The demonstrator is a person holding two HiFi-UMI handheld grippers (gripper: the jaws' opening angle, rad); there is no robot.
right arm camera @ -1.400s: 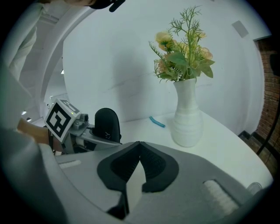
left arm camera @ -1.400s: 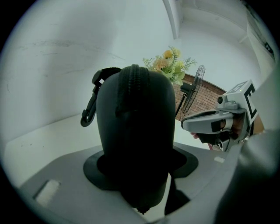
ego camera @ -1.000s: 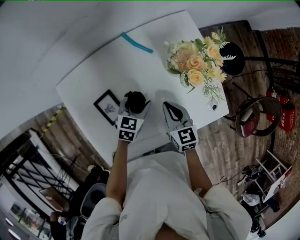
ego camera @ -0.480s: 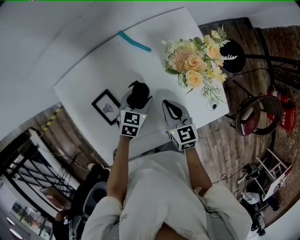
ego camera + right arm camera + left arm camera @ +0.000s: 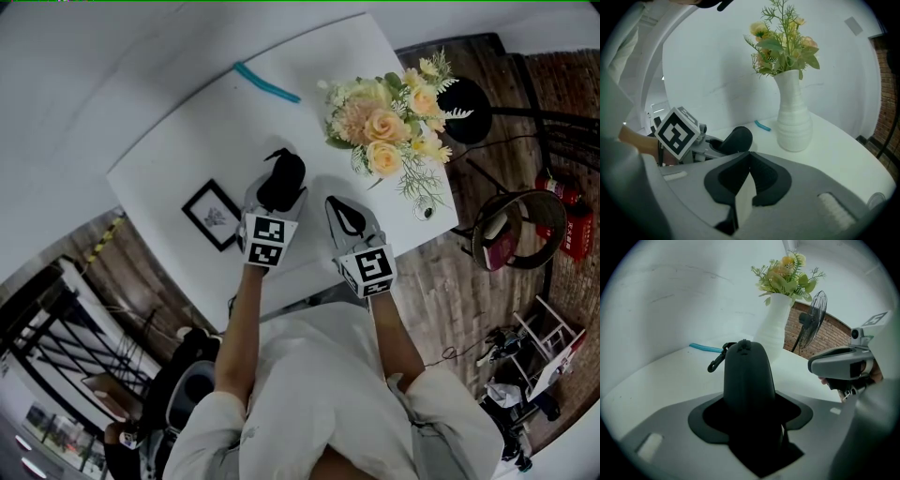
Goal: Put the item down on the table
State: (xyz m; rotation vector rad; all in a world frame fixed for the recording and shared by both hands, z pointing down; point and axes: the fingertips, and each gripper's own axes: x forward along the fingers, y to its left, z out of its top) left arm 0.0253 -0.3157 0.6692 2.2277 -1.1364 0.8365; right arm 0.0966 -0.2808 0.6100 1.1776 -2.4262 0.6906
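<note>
A black pouch (image 5: 284, 174) with a small clip on its top is held between the jaws of my left gripper (image 5: 274, 199), which is shut on it over the white table (image 5: 178, 150). In the left gripper view the pouch (image 5: 747, 376) stands upright between the jaws, and its clip (image 5: 717, 361) hangs to the left. My right gripper (image 5: 345, 221) hovers beside it to the right, shut with nothing in it. In the right gripper view its jaws (image 5: 750, 155) meet at the tip, and the pouch (image 5: 737, 139) shows just beyond.
A white vase of flowers (image 5: 389, 127) stands on the table's right part, close to both grippers. A teal stick (image 5: 267, 82) lies at the far edge, a small framed picture (image 5: 215, 214) at the left. A black fan (image 5: 464, 112) stands off the table's right.
My left gripper has moved forward over the table with the pouch, away from the person. The right gripper has hardly moved.
</note>
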